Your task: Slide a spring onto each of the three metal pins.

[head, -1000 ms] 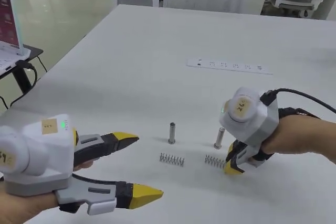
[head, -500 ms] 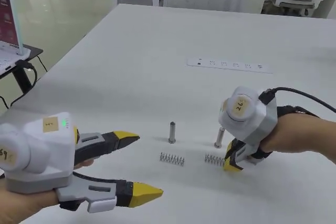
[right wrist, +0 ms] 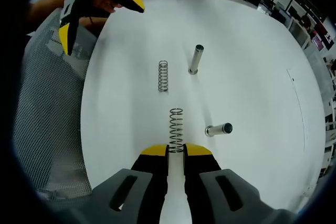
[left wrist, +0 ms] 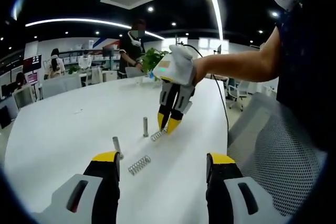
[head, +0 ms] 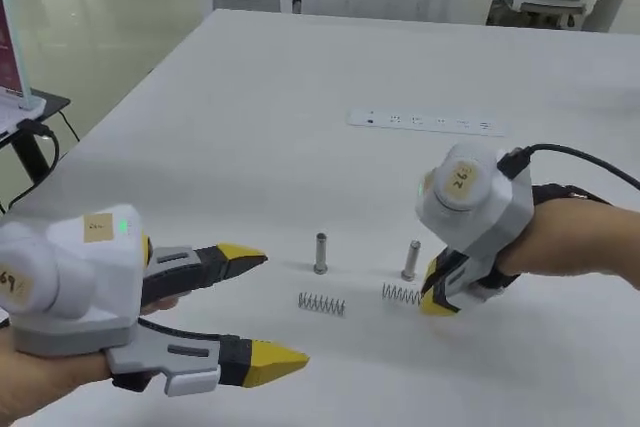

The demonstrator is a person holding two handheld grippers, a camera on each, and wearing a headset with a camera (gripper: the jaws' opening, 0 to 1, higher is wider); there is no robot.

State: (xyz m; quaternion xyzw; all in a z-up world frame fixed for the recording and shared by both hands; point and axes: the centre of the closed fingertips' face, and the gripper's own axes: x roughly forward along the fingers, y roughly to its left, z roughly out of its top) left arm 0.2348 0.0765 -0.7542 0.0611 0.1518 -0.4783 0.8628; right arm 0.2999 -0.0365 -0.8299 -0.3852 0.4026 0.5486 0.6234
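Observation:
Two short metal pins (head: 320,252) (head: 411,260) stand on the white table (head: 250,127). One spring (head: 322,303) lies loose in front of the left pin. A second spring (head: 400,294) lies below the right pin, and my right gripper (head: 437,304) is shut on its right end. In the right gripper view that spring (right wrist: 176,127) sticks out forward from between the jaws of my right gripper (right wrist: 176,151), with a pin (right wrist: 218,129) just to its right. My left gripper (head: 265,307) hovers open at the near left, holding nothing. In its own view, its jaws (left wrist: 164,158) frame the loose spring (left wrist: 139,164).
A white power strip (head: 425,122) lies further back on the table. A grey mesh chair (left wrist: 273,145) stands at the near table edge. People and desks are in the background of the left gripper view.
The head camera has shifted a little. My right gripper, with the spring end in it, has edged slightly toward the right pin. The left gripper stays open in place.

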